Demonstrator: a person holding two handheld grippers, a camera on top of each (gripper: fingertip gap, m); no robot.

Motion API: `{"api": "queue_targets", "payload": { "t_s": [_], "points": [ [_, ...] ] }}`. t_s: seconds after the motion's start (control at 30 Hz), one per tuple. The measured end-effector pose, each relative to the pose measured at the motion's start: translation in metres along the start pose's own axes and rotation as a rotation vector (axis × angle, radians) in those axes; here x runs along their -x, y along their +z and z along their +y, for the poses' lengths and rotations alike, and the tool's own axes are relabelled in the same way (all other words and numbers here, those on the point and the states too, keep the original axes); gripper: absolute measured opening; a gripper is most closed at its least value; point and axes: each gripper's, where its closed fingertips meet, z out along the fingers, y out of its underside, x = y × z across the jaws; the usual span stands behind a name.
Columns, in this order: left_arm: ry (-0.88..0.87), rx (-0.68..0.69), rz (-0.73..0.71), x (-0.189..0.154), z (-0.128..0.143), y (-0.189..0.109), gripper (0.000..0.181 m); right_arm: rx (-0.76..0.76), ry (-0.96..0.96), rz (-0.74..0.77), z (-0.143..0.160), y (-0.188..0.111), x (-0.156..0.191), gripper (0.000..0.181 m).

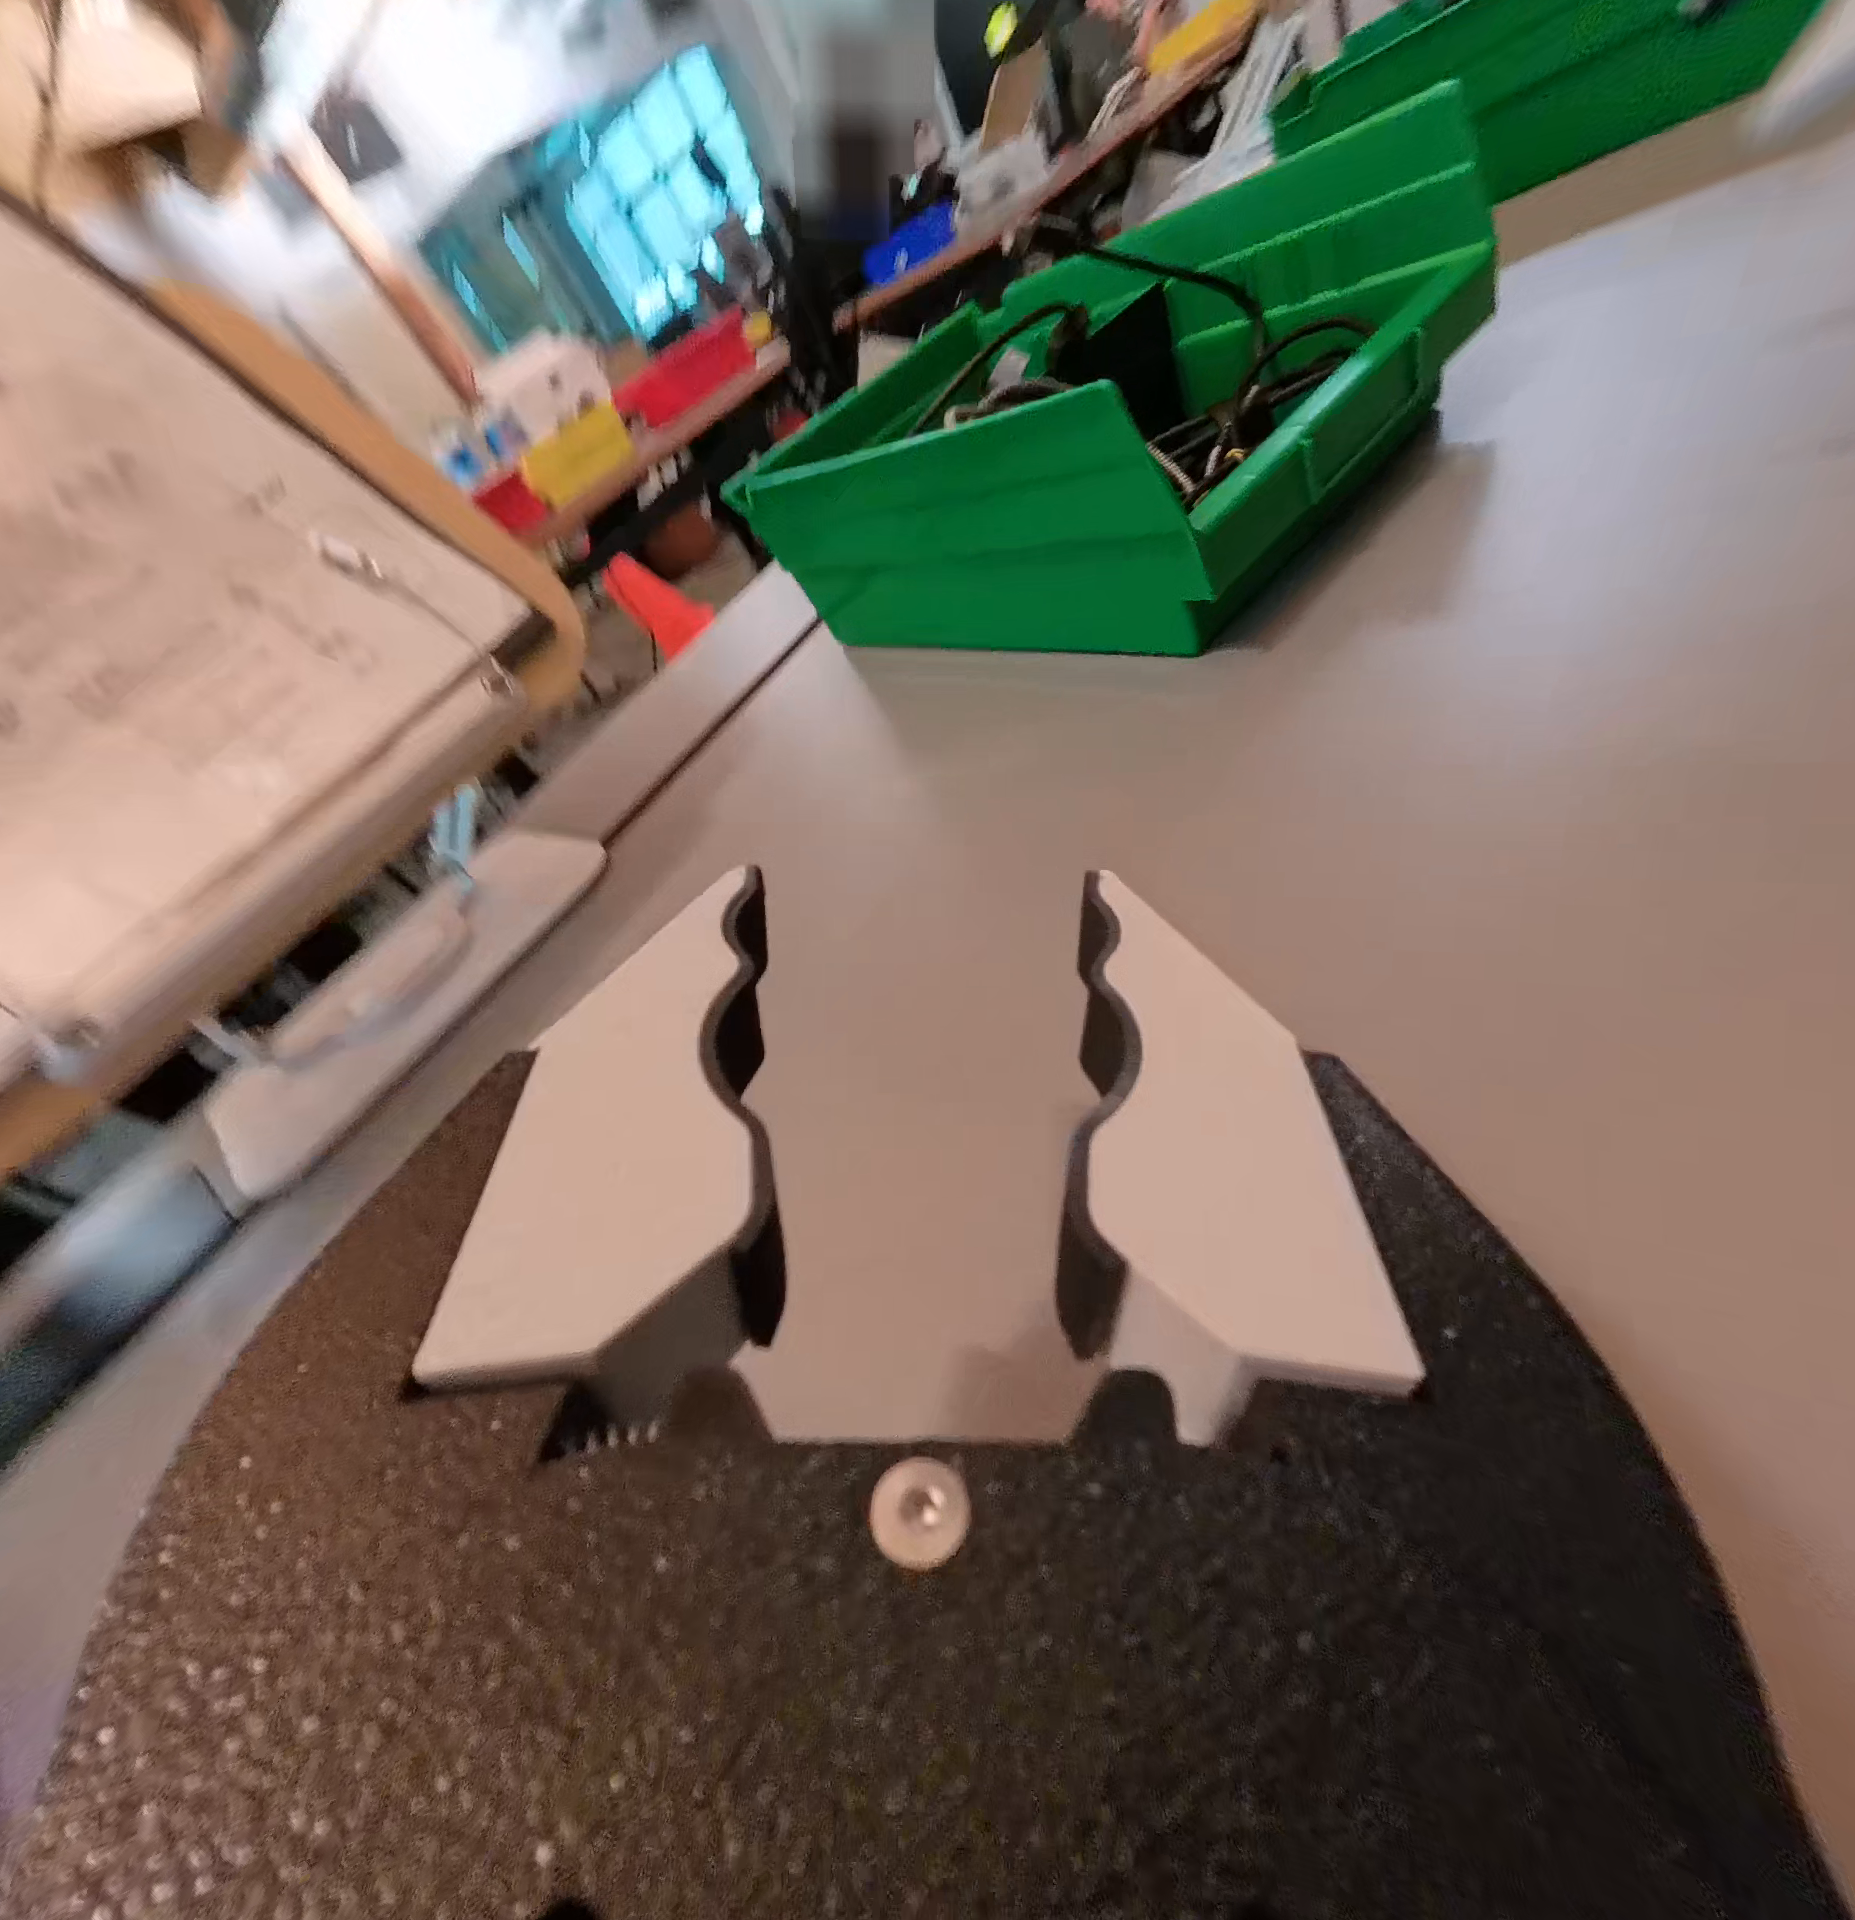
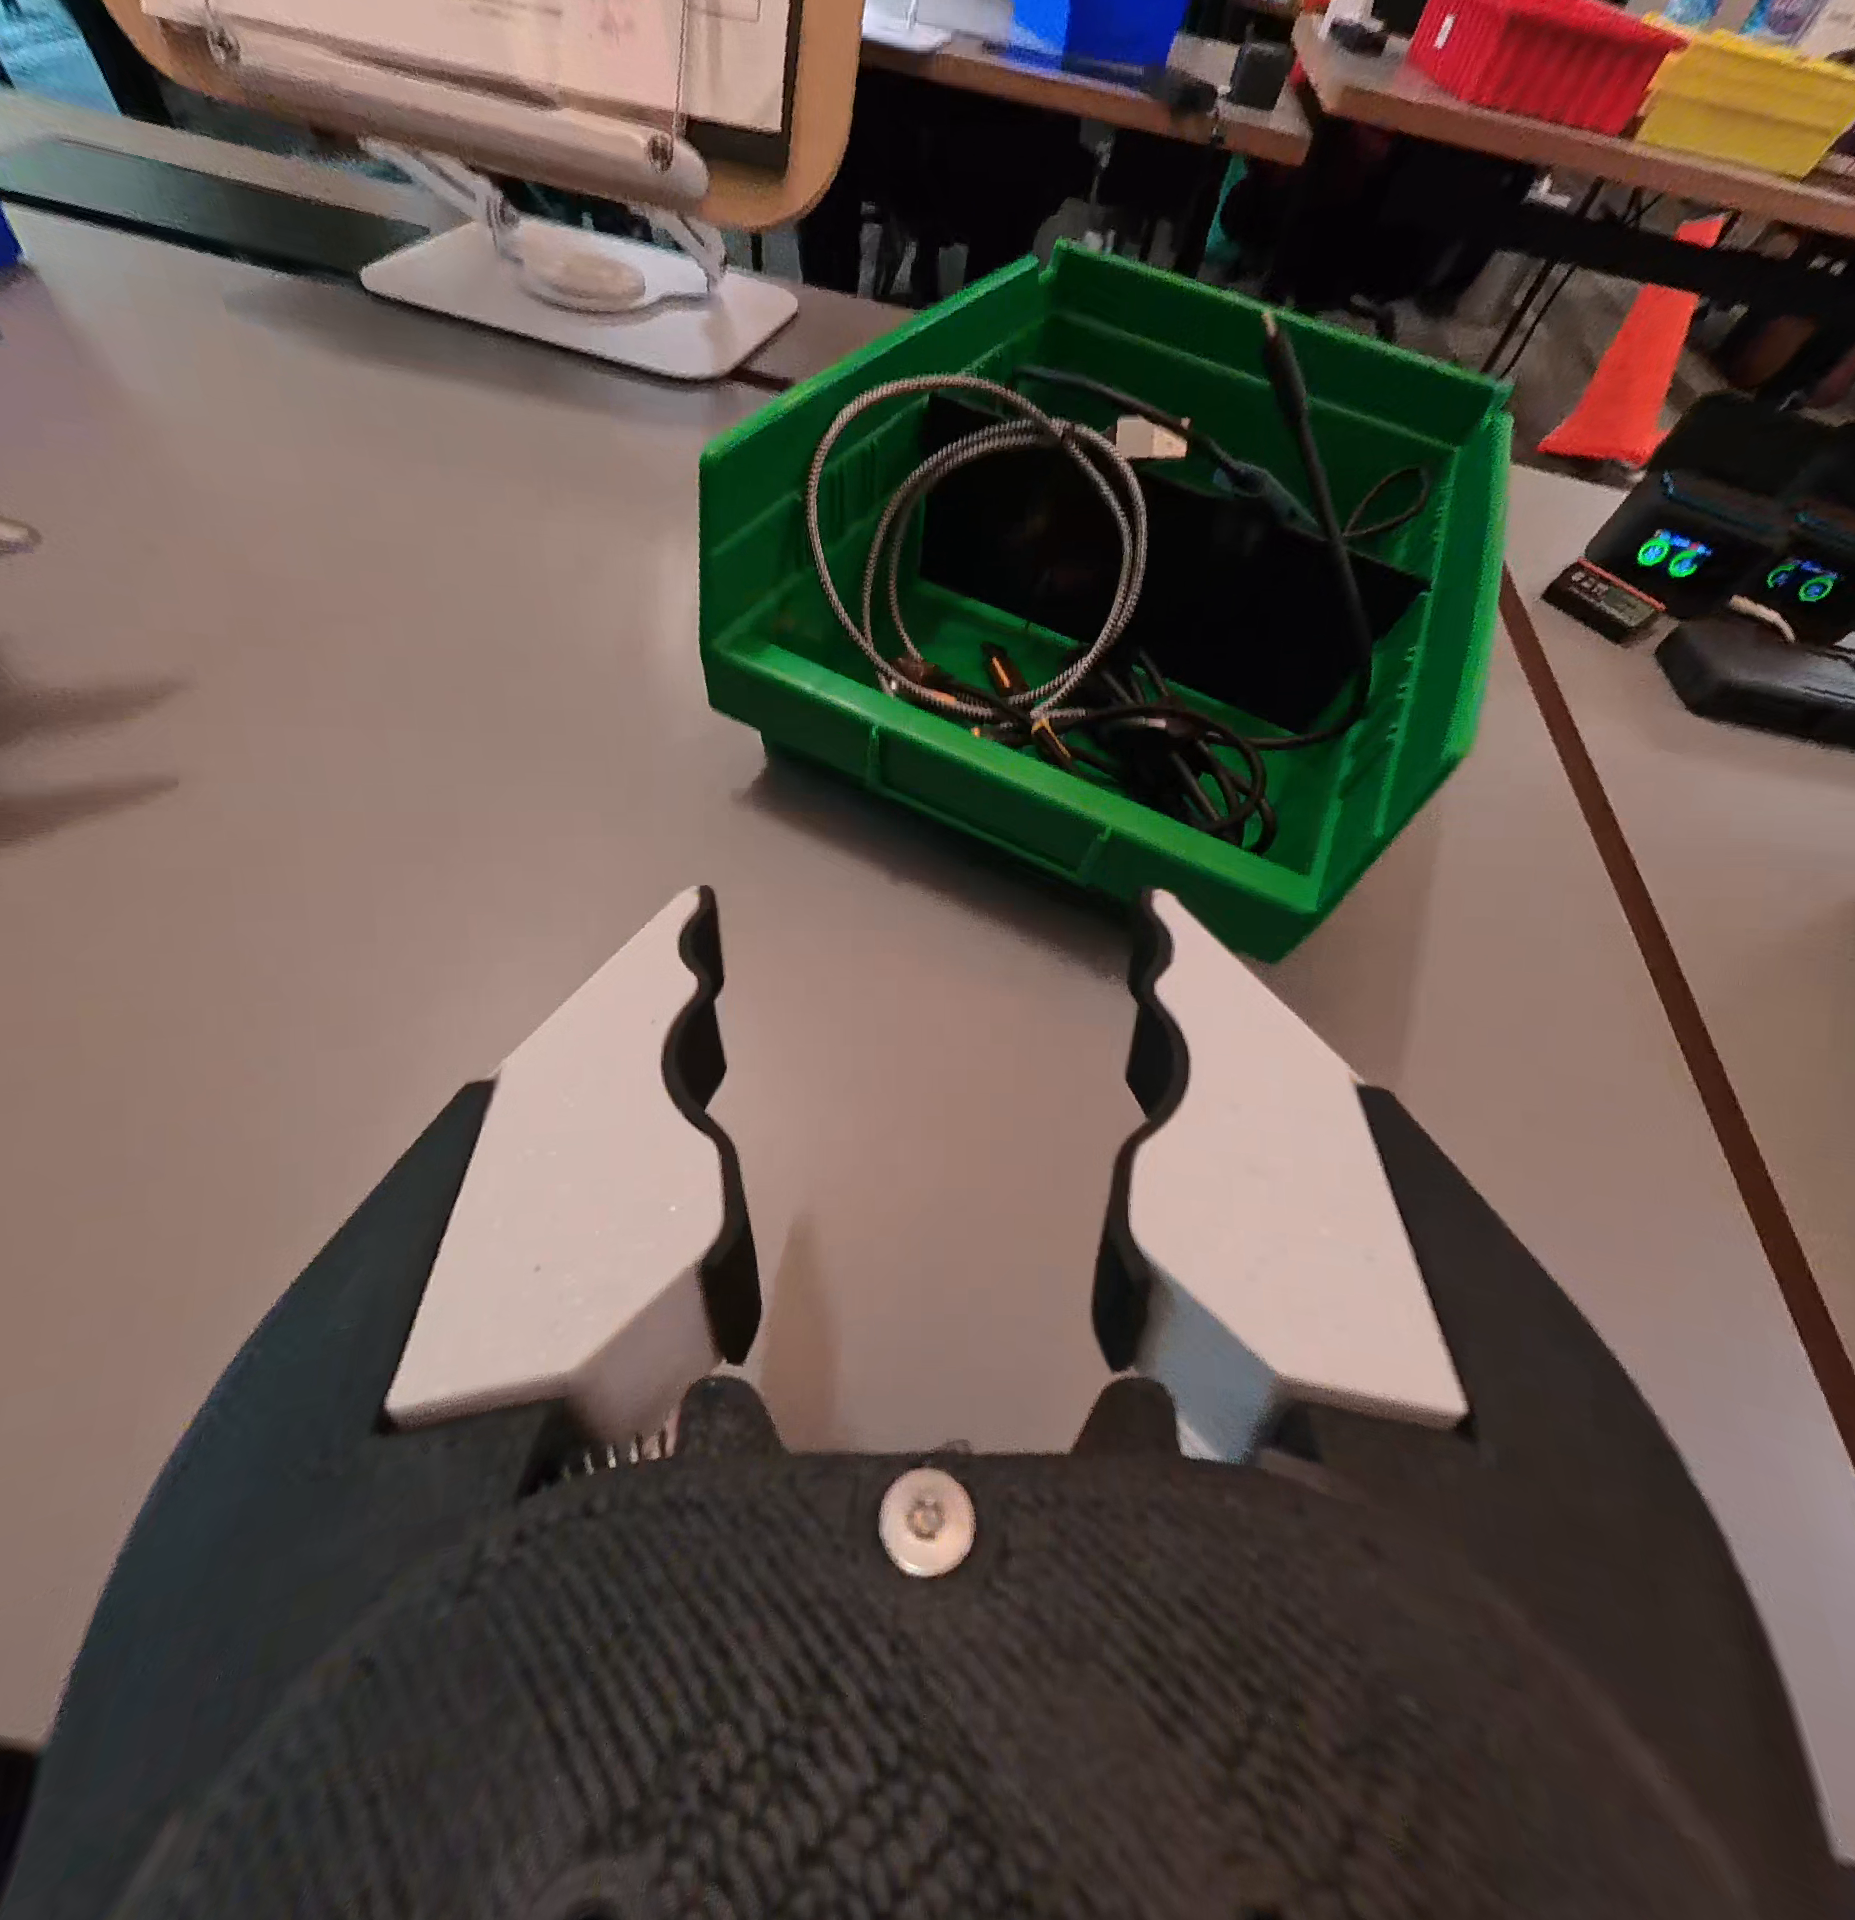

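Observation:
My left gripper [image 1: 923,883] is open and empty, low over the grey table [image 1: 1422,935]. A green plastic bin [image 1: 1006,520] with black cables [image 1: 1214,436] stands ahead of it, a good way off. My right gripper [image 2: 928,899] is open and empty above the same table [image 2: 383,727]. The green bin [image 2: 1006,800] stands just ahead and to the right of its fingertips. Inside lie a coiled braided cable [image 2: 964,540], several dark cables [image 2: 1162,738] and a black divider [image 2: 1214,613]. Neither gripper touches the bin.
A whiteboard on a stand [image 2: 580,281] is at the table's far left; it also shows in the left wrist view [image 1: 175,623]. More green bins [image 1: 1577,94] sit farther back. Small devices with lit screens [image 2: 1733,582] lie on the neighbouring table at right. An orange cone [image 2: 1640,364] stands beyond.

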Motion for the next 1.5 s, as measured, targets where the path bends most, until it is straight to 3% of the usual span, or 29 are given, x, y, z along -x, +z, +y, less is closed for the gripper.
{"api": "queue_targets", "payload": {
  "t_s": [0.07,0.17,0.37,0.5,0.57,0.77,0.9,1.1,1.33,1.5],
  "points": [
    [-0.141,0.083,-0.013,-0.007,-0.005,0.013,0.059,0.027,0.011,0.043,0.004,-0.007,-0.013,0.090],
    [-0.250,0.182,0.039,-0.032,-0.026,0.049,0.069,-0.052,0.060,0.069,-0.012,-0.012,-0.026,0.092],
    [-0.468,0.198,0.080,-0.068,-0.073,0.141,0.073,-0.111,0.065,0.024,-0.027,-0.016,-0.020,0.090],
    [-0.344,0.305,-0.065,-0.057,-0.055,0.180,0.038,-0.108,0.008,0.072,-0.029,-0.024,-0.027,0.089],
    [-0.336,0.306,-0.055,-0.058,-0.053,0.188,0.017,-0.109,-0.011,0.073,-0.030,-0.027,-0.028,0.088],
    [-0.229,0.302,-0.089,-0.044,-0.044,0.191,0.014,-0.120,0.002,0.007,-0.034,-0.022,-0.013,0.085],
    [-0.207,0.310,-0.079,-0.030,-0.029,0.143,0.011,-0.112,-0.087,0.023,-0.039,-0.028,-0.008,0.089],
    [-0.215,0.308,-0.066,-0.011,0.006,0.006,0.008,-0.221,-0.018,-0.049,-0.061,-0.034,0.011,0.105],
    [-0.269,0.235,-0.043,-0.007,0.037,-0.152,0.008,-0.337,0.029,-0.261,-0.108,-0.011,0.101,0.120],
    [-0.377,0.155,0.032,0.002,0.055,-0.234,0.007,-0.326,0.035,-0.388,-0.160,0.034,0.182,0.120]
  ]
}}
